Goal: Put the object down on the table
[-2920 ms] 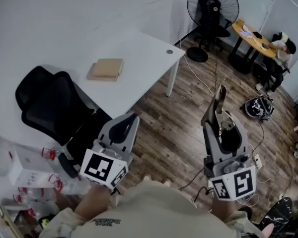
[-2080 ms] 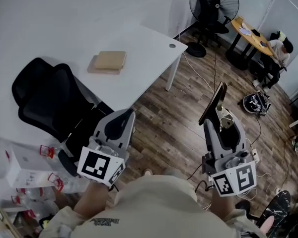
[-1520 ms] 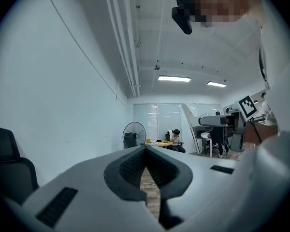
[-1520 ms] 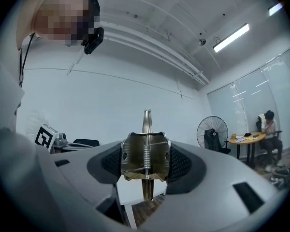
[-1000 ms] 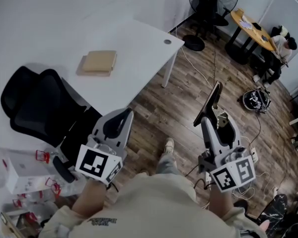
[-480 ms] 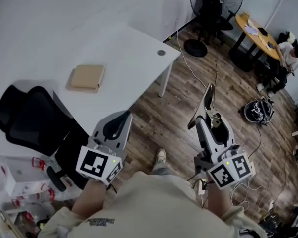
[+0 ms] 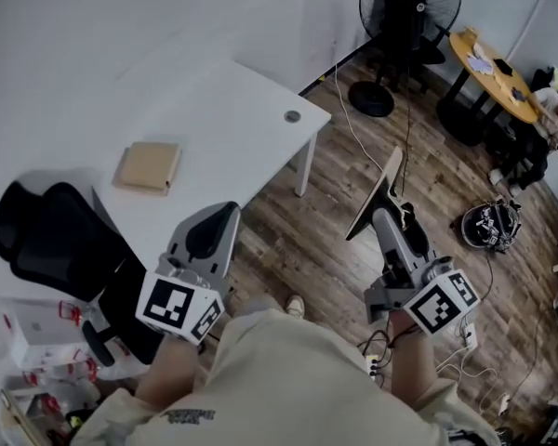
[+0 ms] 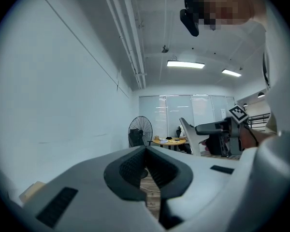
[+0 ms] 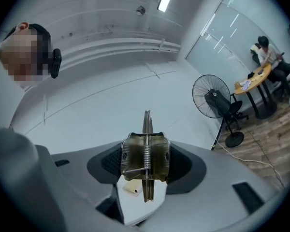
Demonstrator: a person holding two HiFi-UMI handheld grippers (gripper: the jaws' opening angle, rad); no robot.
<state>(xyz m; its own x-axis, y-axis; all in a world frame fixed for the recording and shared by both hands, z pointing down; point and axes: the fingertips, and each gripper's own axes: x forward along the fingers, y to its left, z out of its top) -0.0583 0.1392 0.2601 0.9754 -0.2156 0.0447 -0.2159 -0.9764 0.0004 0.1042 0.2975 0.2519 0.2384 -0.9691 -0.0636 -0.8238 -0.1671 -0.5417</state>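
Note:
My right gripper (image 7: 389,219) is shut on the metal spring clip (image 9: 146,161) of a thin flat clipboard (image 7: 378,191). The board stands edge-on above the wooden floor, to the right of the white table (image 7: 232,100). In the right gripper view its thin edge (image 9: 147,122) rises straight up between the pads. My left gripper (image 7: 212,232) hangs near the table's front edge, above the black chair, jaws shut with nothing in them. The left gripper view shows its closed tips (image 8: 146,151), with the right gripper and clipboard (image 8: 188,130) beyond them.
A flat brown box (image 7: 149,165) lies on the white table. A black office chair (image 7: 46,244) stands at the table's near side. A standing fan (image 7: 407,7), a round wooden table (image 7: 498,63) with a seated person, and cables on the floor lie to the right.
The person has stepped forward, so the table and brown box have slid down and left in the head view. The right gripper still holds the clipboard, now tilted a little further right.

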